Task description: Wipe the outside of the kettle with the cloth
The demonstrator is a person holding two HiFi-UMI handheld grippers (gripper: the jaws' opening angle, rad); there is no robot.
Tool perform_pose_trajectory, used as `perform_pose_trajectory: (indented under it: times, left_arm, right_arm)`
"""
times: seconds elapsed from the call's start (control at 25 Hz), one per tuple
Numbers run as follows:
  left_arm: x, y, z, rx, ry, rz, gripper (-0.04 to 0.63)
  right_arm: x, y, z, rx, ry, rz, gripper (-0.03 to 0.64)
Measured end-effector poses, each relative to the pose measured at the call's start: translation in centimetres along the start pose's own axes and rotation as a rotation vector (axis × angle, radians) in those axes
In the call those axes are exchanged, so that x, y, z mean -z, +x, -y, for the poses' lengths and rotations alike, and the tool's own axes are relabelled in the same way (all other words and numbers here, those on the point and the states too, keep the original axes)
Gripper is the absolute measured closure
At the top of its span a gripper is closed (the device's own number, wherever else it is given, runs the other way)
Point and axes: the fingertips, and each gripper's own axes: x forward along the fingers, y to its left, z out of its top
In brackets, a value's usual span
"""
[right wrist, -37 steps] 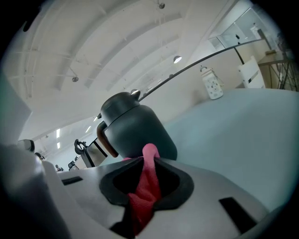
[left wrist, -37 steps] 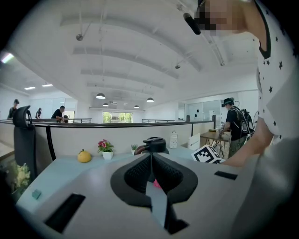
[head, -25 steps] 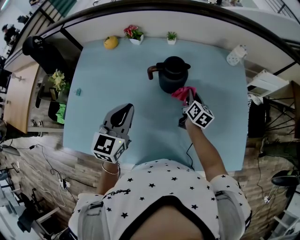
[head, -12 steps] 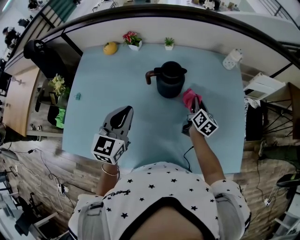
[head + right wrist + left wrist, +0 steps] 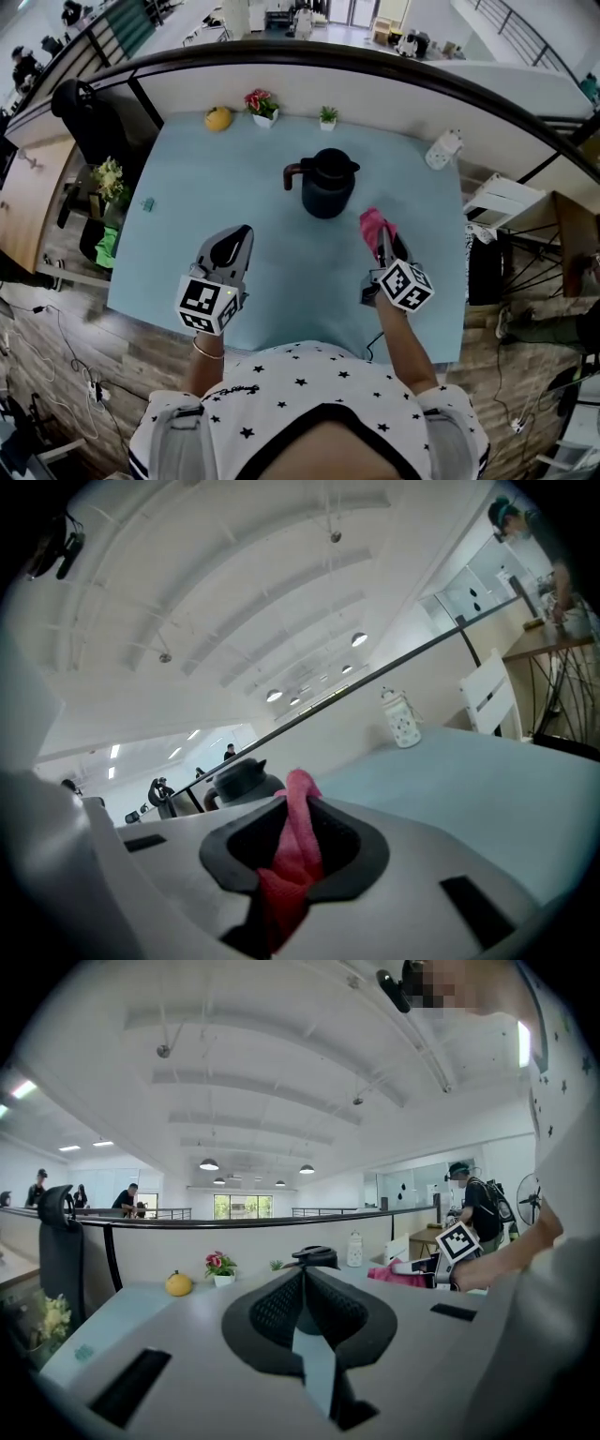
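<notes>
A dark kettle [image 5: 326, 183] with its handle to the left stands on the pale blue table [image 5: 206, 197] toward the back middle. My right gripper [image 5: 382, 239] is shut on a pink cloth [image 5: 375, 225], which hangs a short way right of the kettle and nearer to me, apart from it. The right gripper view has the cloth [image 5: 298, 841] pinched between the jaws and the kettle [image 5: 242, 780] behind on the left. My left gripper [image 5: 235, 236] hovers shut and empty over the table's front left. The kettle's lid [image 5: 314, 1255] shows just over its jaws.
Along the table's back edge sit a yellow fruit [image 5: 218, 118], a flower pot [image 5: 262, 103], a small green plant [image 5: 327, 115] and a white jar [image 5: 442, 150]. A black chair [image 5: 89, 112] stands left of the table, a white chair [image 5: 506, 202] right.
My right gripper has drawn the pink cloth off the kettle's right side, toward me and to the right. The left gripper has stayed where it was.
</notes>
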Motion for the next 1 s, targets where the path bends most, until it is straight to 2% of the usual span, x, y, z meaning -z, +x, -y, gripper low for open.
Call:
perform_pose_trajectory:
  times: [0.2, 0.44, 0.72, 1.0]
  left_arm:
    - [0.0, -0.1, 0.8, 0.024, 0.003, 0.008, 0.563]
    - [-0.3, -0.6, 0.8, 0.014, -0.002, 0.027, 0.563]
    - [-0.1, -1.4, 0.9, 0.003, -0.005, 0.025, 0.563]
    - [-0.2, -1.8, 1.1, -0.002, 0.005, 0.018, 0.563]
  right_arm:
    - [-0.6, -1.7, -4.1, -0.114, -0.046, 0.0, 0.56]
    - [-1.5, -2.8, -9.2, -0.264, -0.081, -0.006, 0.56]
    - [-2.2, -3.6, -11.5, -0.32, -0.122, -0.022, 0.56]
    - [-2.6, -4.4, -12.6, -0.369, -0.086, -0.011, 0.56]
